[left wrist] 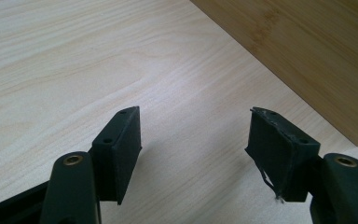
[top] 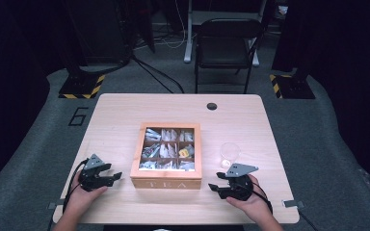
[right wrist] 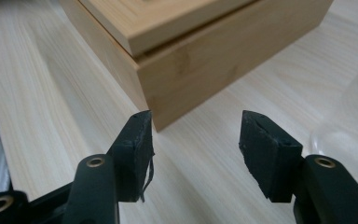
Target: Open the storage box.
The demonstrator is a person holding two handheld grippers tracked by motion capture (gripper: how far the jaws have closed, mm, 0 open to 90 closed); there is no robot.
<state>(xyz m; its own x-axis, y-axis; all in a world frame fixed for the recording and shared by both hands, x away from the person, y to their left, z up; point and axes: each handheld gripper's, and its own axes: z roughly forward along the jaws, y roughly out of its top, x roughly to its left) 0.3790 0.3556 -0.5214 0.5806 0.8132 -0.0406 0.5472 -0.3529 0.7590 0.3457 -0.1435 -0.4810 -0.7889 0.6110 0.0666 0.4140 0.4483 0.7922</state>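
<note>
Table (top: pixel 125 110) of pale wood carries a wooden tea box (top: pixel 166 155) at its centre, marked "TEA" on the near face. The box holds several compartments, most filled with silver-grey sachets; one compartment on the right of the middle row holds a yellow packet (top: pixel 184 152). A clear plastic cup (top: pixel 229 155) stands just beside the box on its right side, apart from it, with something pale at its bottom.

The left gripper (top: pixel 112 178) rests low over the table near the box's front left corner, held by the person's left hand (top: pixel 84 192). Its jaws are spread with nothing between them; in the left gripper view (left wrist: pixel 193 135) bare tabletop shows in the gap, and the box wall crosses the upper right corner.

The right gripper (top: pixel 216 187) sits near the box's front right corner, below the cup, held by the right hand (top: pixel 253 202). Its jaws are likewise spread and empty; in the right gripper view (right wrist: pixel 196 140) they point at a corner of the box (right wrist: pixel 191 42), close to it but not touching, and the cup's base (right wrist: pixel 349 135) shows blurred at the right edge.

Beyond the table stands a black folding chair (top: pixel 226 45) on grey floor.
</note>
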